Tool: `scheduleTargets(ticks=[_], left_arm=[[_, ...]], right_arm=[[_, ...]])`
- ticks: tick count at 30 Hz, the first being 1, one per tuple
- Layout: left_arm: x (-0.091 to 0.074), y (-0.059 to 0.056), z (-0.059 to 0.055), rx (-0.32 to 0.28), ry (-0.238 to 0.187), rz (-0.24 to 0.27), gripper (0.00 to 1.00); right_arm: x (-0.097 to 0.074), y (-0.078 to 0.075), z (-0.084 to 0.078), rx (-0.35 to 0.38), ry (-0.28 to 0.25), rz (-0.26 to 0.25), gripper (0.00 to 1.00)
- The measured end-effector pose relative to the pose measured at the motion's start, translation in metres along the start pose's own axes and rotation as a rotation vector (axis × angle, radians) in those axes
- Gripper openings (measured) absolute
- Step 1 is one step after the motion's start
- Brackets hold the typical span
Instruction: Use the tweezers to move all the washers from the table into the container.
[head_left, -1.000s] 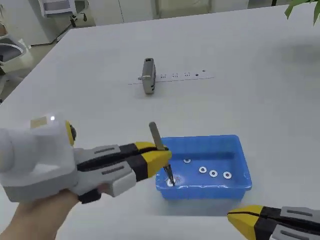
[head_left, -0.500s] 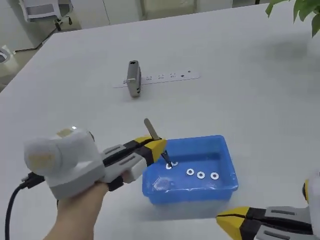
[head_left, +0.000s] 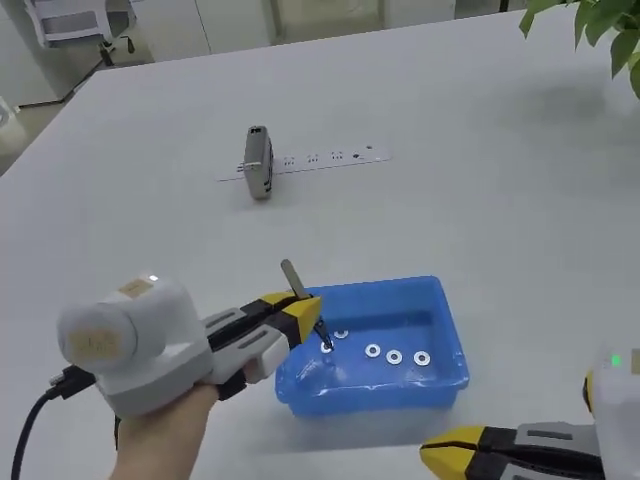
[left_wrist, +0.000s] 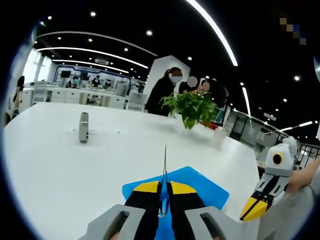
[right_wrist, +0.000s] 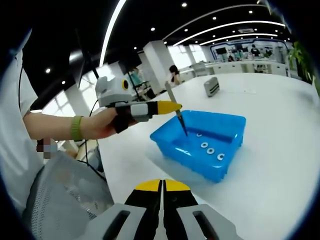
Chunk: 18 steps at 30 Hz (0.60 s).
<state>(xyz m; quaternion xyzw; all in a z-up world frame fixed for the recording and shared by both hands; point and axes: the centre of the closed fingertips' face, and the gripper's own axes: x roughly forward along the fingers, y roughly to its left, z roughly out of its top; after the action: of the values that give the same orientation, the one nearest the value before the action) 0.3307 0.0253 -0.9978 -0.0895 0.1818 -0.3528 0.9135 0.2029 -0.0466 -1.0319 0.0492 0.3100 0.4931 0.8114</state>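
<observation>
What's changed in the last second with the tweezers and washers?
The left gripper, still shut on the tweezers, moved their tip from the near left corner of the blue container back toward the nearest washer. The four washers and the container stayed put; the shut right gripper hardly moved.

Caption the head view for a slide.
Left gripper holds tweezers tip-down inside the blue container beside the washers; right gripper idle nearby.

Blue container, silver washers, white table, yellow-tipped left gripper
</observation>
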Motion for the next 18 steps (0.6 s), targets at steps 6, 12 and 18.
scheduleTargets(ticks=[6, 12, 18], left_arm=[[-0.001, -0.001, -0.002, 0.005, 0.006, -0.005, 0.02], [-0.01, -0.014, 0.013, 0.005, -0.03, -0.055, 0.01], [-0.032, -0.047, 0.03, 0.037, -0.041, -0.203, 0.0]], right_arm=[[0.0, -0.001, -0.001, 0.005, 0.002, -0.003, 0.0], [-0.002, -0.002, 0.003, 0.003, -0.017, -0.006, 0.0], [-0.007, 0.003, 0.025, -0.008, -0.115, 0.016, 0.0]])
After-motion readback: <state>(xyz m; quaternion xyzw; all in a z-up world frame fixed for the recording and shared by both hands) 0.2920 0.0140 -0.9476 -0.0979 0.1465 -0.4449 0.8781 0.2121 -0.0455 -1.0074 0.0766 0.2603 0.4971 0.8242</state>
